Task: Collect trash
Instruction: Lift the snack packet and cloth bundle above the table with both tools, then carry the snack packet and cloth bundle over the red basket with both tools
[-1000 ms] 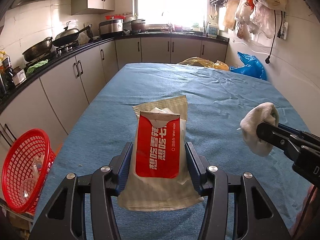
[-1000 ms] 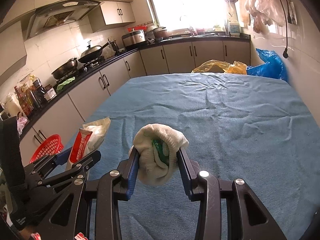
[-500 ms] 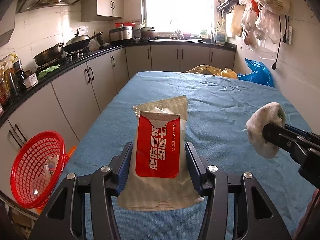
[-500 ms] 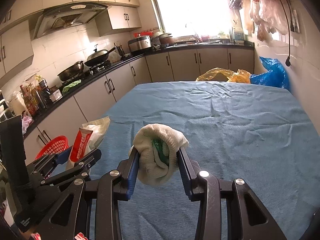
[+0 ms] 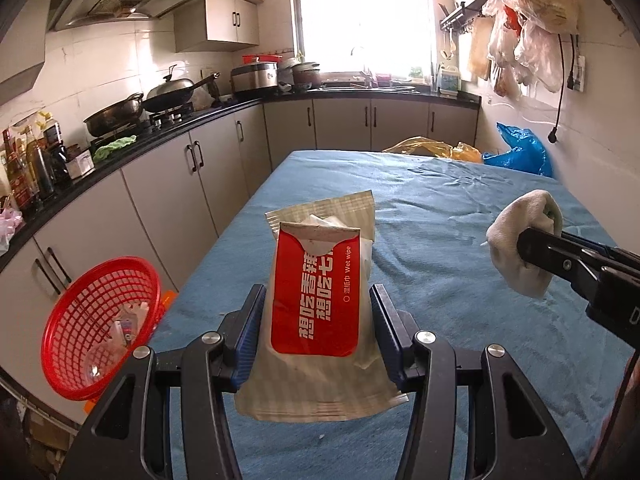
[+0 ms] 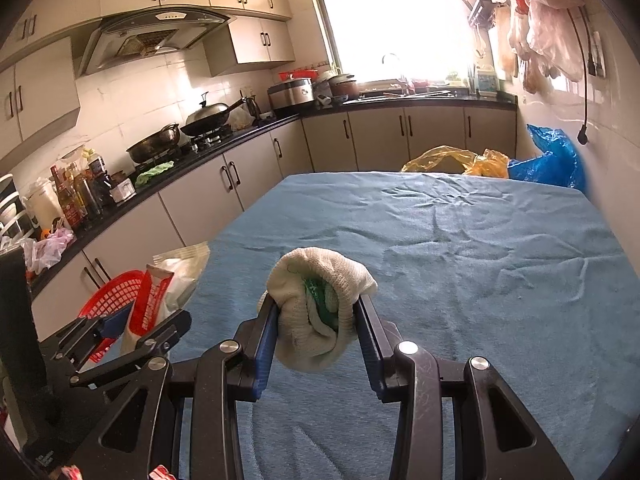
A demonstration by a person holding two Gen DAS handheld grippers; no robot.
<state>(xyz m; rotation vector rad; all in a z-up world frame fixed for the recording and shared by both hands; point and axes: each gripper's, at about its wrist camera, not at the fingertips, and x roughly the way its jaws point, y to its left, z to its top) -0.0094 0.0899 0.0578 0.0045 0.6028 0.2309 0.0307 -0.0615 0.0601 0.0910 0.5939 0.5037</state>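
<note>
My left gripper [image 5: 318,300] is shut on a wet-wipe packet [image 5: 316,296], pale with a red label, held upright above the blue-covered table [image 5: 440,208]. The same packet [image 6: 154,300] and the left gripper [image 6: 132,328] appear at the lower left of the right wrist view. My right gripper [image 6: 316,312] is shut on a crumpled white cloth wad [image 6: 316,300] with green showing inside; in the left wrist view that wad [image 5: 524,240] hangs at the right, above the table. A red mesh basket [image 5: 100,320] with some scraps inside sits off the table's left edge.
Kitchen cabinets and a dark counter [image 5: 160,132] with pans and bottles run along the left and back. Yellow [image 6: 452,160] and blue plastic bags [image 6: 552,160] lie past the table's far end. Bags hang on the right wall [image 5: 532,28]. The tablecloth [image 6: 460,240] is wrinkled.
Both grippers have lifted and tilted up a little, so more of the kitchen shows. The basket now sits closer in at the left. Both grips are unchanged.
</note>
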